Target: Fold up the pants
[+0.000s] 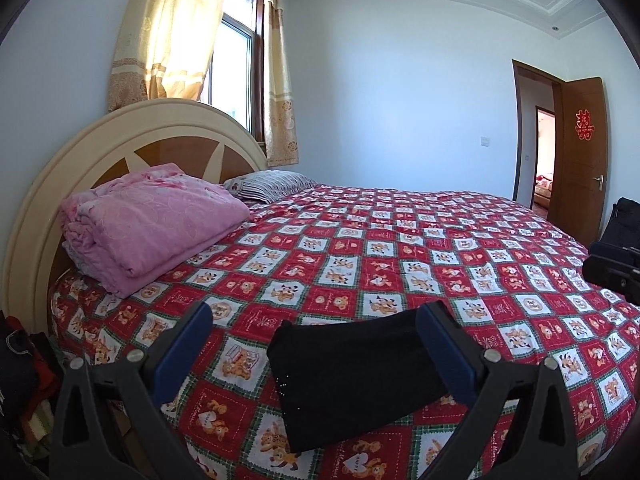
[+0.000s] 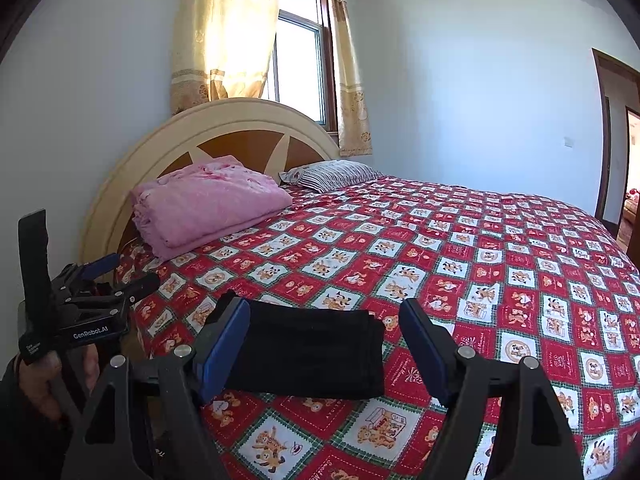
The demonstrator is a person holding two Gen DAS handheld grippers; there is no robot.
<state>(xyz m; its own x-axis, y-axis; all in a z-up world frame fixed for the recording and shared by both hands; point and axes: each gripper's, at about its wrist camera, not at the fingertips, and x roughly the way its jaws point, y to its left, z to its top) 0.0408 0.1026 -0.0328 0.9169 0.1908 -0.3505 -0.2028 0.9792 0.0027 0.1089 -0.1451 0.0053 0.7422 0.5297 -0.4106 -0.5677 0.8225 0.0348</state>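
Observation:
The black pants (image 1: 352, 376) lie folded in a compact rectangle on the red patterned bedspread (image 1: 400, 248), near the bed's front edge. They also show in the right wrist view (image 2: 312, 354). My left gripper (image 1: 316, 320) is open and empty, held above and just before the pants, its blue pads (image 1: 184, 344) spread wide. My right gripper (image 2: 324, 320) is open and empty too, with the pants between its spread fingers but lower. The left gripper shows at the left of the right wrist view (image 2: 100, 280), held by a hand.
A folded pink quilt (image 1: 152, 220) and a striped pillow (image 1: 268, 184) lie by the cream headboard (image 1: 120, 132). A curtained window (image 1: 236, 48) is behind. An open brown door (image 1: 580, 152) stands at the right. Clothes (image 1: 24, 380) are piled left of the bed.

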